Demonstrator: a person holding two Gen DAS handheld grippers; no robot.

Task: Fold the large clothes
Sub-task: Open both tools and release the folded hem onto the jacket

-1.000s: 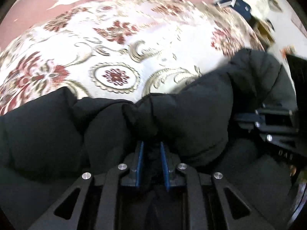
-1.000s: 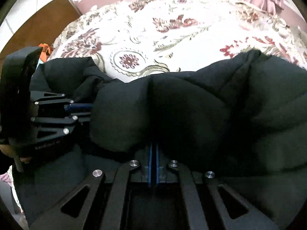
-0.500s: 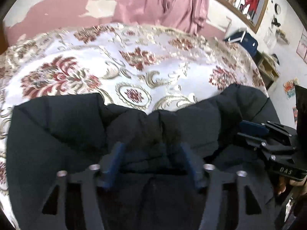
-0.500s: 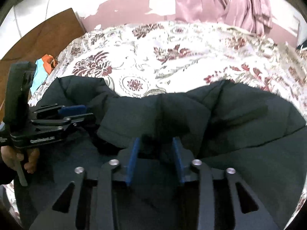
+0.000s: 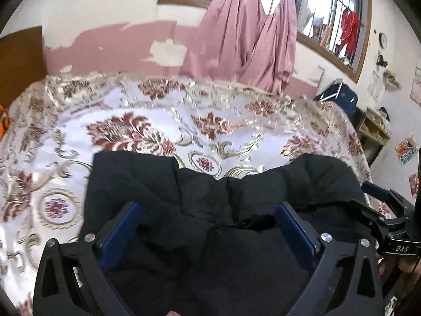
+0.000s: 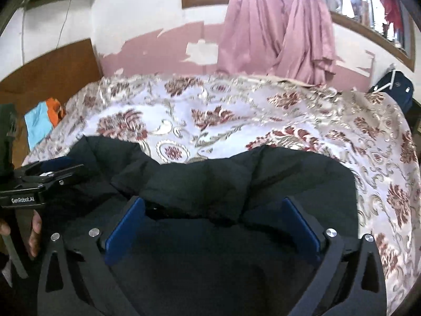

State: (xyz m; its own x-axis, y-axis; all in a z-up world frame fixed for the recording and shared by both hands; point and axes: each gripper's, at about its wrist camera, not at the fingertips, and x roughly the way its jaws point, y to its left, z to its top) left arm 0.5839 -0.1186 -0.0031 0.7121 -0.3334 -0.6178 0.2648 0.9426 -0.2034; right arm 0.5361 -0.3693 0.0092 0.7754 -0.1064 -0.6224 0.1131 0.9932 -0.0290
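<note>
left gripper (image 5: 208, 218): jaws just opened wide, nothing gripped, above jacket fold
right gripper (image 6: 213, 218): jaws just opened wide, nothing gripped
jacket (image 6: 236, 179): black, puffy, bunched on floral bedspread (image 6: 236, 121), near edge
curtain (image 5: 250, 44): pink, behind bed

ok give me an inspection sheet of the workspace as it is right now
surface: bed with floral bedspread, mostly bare beyond the garment
job's things: black padded jacket lies bunched on the near part of the bed, its far edge folded over in puffy ridges
clutter: blue and orange cloth at the bed's left edge
grippers: left claw and right claw both open wide above the jacket, jaws have just been opening, pads not pressing on it
cables: thin cord hanging on the wall
surroundings: peeling pink wall, pink curtains, windows, wooden headboard, dark blue bag
</note>
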